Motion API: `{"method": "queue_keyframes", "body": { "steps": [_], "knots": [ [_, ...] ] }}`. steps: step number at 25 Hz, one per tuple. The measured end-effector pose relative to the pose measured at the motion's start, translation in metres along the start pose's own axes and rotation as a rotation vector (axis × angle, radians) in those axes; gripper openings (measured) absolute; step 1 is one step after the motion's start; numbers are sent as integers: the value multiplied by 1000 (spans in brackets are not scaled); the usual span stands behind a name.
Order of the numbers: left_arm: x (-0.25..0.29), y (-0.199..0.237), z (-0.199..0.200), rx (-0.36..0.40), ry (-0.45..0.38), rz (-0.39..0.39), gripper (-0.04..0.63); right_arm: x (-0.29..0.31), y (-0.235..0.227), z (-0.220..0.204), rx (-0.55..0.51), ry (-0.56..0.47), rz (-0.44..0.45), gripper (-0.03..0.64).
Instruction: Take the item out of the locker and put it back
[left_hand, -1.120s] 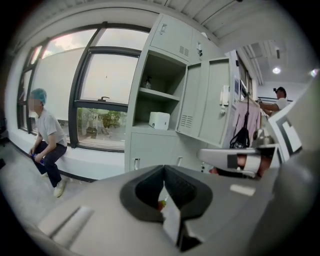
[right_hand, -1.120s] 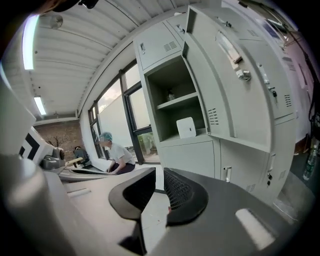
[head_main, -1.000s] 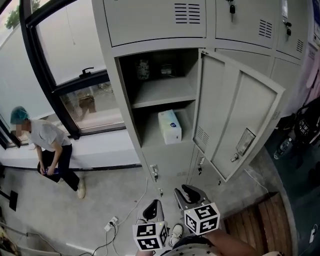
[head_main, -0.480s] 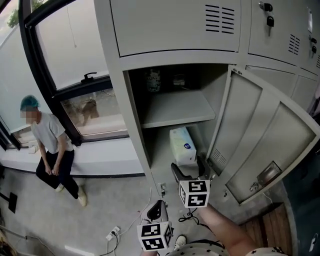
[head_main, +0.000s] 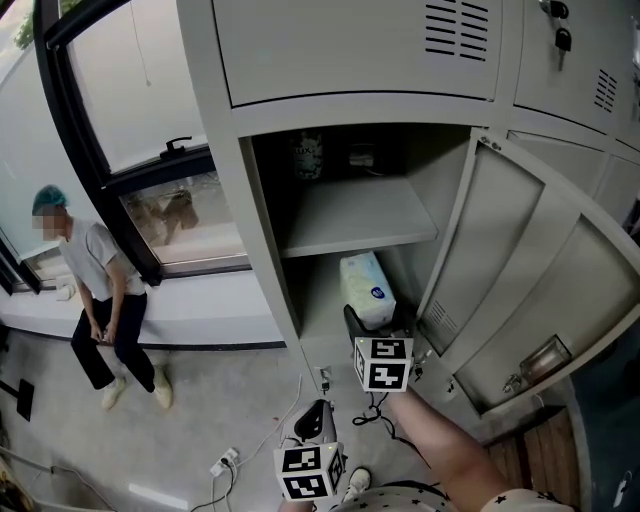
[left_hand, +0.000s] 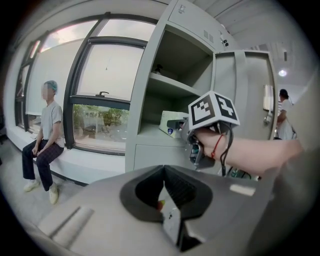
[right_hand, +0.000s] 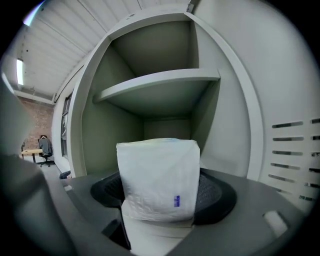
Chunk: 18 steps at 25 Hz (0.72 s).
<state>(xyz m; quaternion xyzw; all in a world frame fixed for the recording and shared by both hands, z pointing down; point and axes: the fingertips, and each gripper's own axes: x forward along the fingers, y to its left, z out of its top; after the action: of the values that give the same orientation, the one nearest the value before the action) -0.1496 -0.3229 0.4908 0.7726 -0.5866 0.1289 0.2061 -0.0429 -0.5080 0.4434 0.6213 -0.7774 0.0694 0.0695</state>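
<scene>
A white tissue pack (head_main: 367, 290) with a small blue mark lies on the floor of the open locker's lower compartment (head_main: 320, 290). My right gripper (head_main: 376, 322) reaches in at the pack's near end. In the right gripper view the pack (right_hand: 159, 175) stands between the wide dark pads (right_hand: 220, 192), which do not press on it; the jaws are closing. My left gripper (head_main: 314, 424) hangs low in front of the locker, its jaws together with nothing in them. In the left gripper view it (left_hand: 164, 200) looks towards the pack (left_hand: 170, 123).
The locker door (head_main: 520, 270) stands swung out to the right, close to my right arm. A shelf (head_main: 355, 215) sits above the pack, with small items (head_main: 308, 155) at its back. A person (head_main: 90, 290) sits on the window ledge at left. Cables (head_main: 250, 450) lie on the floor.
My right gripper has gone forward from low in front of the locker into the lower compartment, and its jaws have spread round the pack. The left gripper has stayed low.
</scene>
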Motion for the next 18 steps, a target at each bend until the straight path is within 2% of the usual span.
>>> {"method": "queue_keyframes", "body": {
  "steps": [6,12,18],
  "knots": [
    [-9,-9,-2,13,-13,-7,8,-36,3,-1,39,-8,59,371],
    [-26,-15,-6,38,-30,-9,8,-121,21,-9,15,-51,129,370],
    [-46,-22,-10,24,-55,-14,8,-195,31,-32,8,-15,147,370]
  ]
}}
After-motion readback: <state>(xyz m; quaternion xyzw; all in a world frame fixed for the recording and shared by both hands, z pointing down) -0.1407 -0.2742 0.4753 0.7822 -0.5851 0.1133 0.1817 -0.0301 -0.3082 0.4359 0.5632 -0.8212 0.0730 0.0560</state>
